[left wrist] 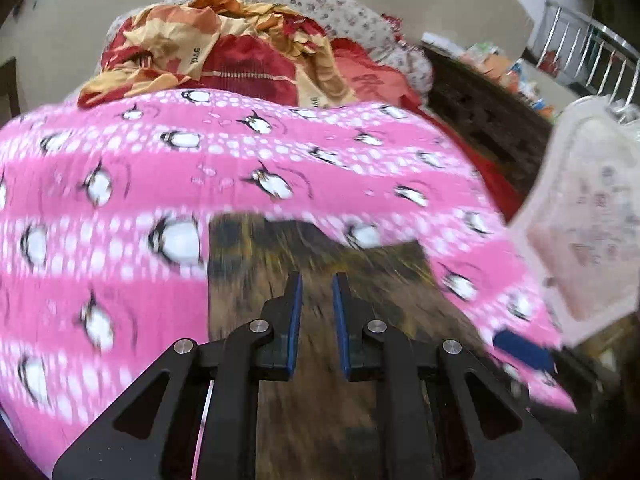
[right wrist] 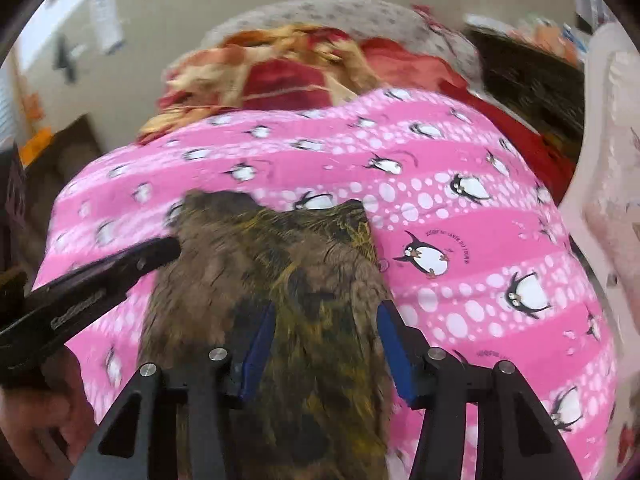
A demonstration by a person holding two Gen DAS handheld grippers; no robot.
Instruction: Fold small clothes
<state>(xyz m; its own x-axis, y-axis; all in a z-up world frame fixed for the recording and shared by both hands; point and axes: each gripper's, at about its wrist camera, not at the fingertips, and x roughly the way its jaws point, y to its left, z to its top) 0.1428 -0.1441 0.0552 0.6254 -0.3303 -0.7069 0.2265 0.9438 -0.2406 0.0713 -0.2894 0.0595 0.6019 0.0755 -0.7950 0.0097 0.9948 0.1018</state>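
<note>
From the left wrist, the left gripper point(left wrist: 317, 284) has its two blue-padded fingers point(left wrist: 295, 312) standing a narrow gap apart with nothing between them, poised above one brown-and-yellow mottled garment point(left wrist: 320, 272). The garment's long axis runs straight ahead from the tongs, its far edge lying across the view just beyond the fingertips. Under it is one pink penguin-print blanket point(left wrist: 120, 184), spreading to the left, ahead and to the right. Farther ahead sits a heap of red and orange cloth point(left wrist: 224, 48) against a floral cushion point(left wrist: 320, 4); off to the right is a pale translucent plastic item point(left wrist: 584, 216), and near its lower edge one blue pad point(left wrist: 520, 348) of the other tool shows. From the right wrist, the right gripper point(right wrist: 326, 340) is spread wide, its fingers point(right wrist: 394, 344) straddling the same garment point(right wrist: 276, 264) without pinching it. The garment again runs lengthwise away from the tongs, with two far corners pointing forward. The left tool point(right wrist: 92, 280) reaches in from the left, its tip at the garment's left edge; motion blur hides whether it touches. The blanket point(right wrist: 460, 208) surrounds the garment, the cloth heap point(right wrist: 280, 68) beyond.
</note>
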